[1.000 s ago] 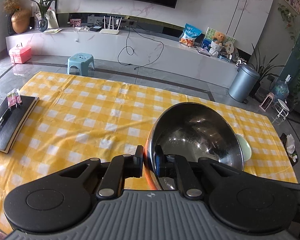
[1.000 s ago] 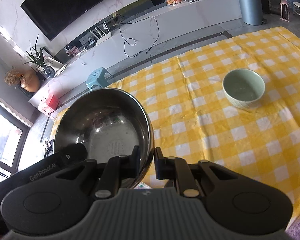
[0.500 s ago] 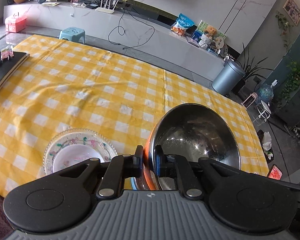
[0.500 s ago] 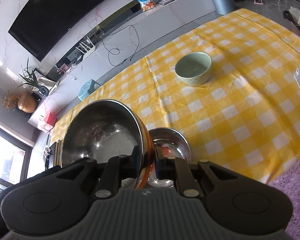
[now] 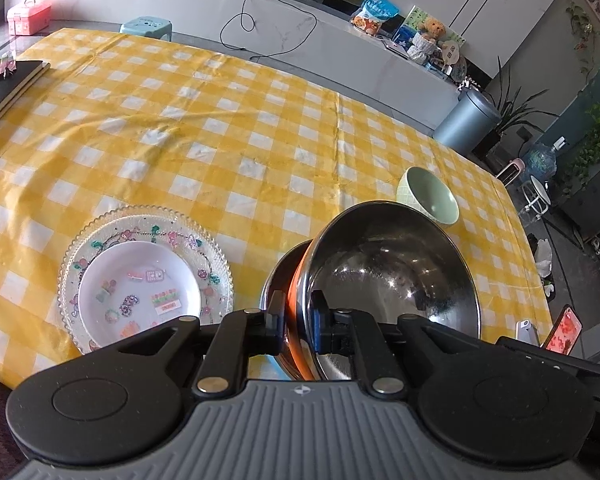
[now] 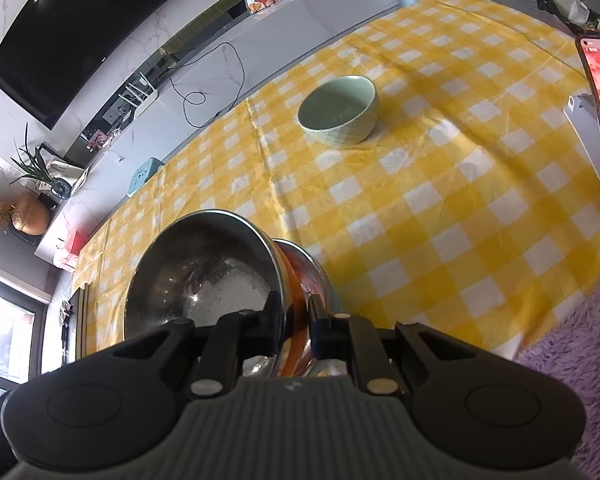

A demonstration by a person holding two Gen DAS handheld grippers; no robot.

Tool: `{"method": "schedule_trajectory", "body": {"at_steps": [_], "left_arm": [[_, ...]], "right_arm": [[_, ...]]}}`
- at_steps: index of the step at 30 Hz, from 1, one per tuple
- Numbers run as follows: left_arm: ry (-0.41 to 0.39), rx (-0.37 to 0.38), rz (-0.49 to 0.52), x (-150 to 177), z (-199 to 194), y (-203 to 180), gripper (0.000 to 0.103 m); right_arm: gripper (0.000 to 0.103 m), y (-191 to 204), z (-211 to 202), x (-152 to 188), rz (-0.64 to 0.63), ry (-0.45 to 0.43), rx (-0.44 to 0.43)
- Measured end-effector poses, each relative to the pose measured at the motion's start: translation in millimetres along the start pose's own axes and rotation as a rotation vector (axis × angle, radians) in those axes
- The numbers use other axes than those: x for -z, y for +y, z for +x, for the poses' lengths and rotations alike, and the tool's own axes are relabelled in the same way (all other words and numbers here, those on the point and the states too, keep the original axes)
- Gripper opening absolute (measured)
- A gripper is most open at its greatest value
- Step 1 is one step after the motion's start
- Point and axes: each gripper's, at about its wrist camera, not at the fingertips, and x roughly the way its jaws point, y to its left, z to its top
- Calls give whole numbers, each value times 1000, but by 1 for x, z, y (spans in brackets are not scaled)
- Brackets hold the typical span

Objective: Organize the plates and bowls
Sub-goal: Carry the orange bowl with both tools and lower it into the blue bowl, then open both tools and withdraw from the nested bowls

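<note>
Both tongs are clamped on the rim of the same large steel bowl (image 5: 396,276): the left tongs (image 5: 296,322) pinch its left edge, the right tongs (image 6: 296,326) its right edge, presumably because a wide, slippery bowl tips less when carried from two sides. It hangs tilted just ahead of both tongs, low over a second steel bowl (image 5: 278,280) beneath it, so I judge it is about to be nested there. An orange band shows under the held rim. Left of the left tongs a white dish (image 5: 138,292) already sits in a patterned glass plate (image 5: 76,248). Farther ahead on the checked surface (image 5: 220,128) stands a green bowl (image 6: 340,110), well apart. No writing or labels on the dishes are readable.
</note>
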Motion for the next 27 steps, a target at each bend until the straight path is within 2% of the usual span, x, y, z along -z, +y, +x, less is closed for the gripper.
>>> {"method": "schedule_trajectory", "body": {"at_steps": [9, 22, 27], "left_arm": [[13, -11, 31, 1, 8, -3, 16], [18, -15, 42, 0, 12, 1, 26], [-31, -25, 81, -3, 3, -3, 26]], "right_arm": [[11, -3, 11, -1, 2, 7, 24], [11, -3, 15, 1, -8, -5, 36], [11, -2, 13, 0, -17, -17, 31]]}}
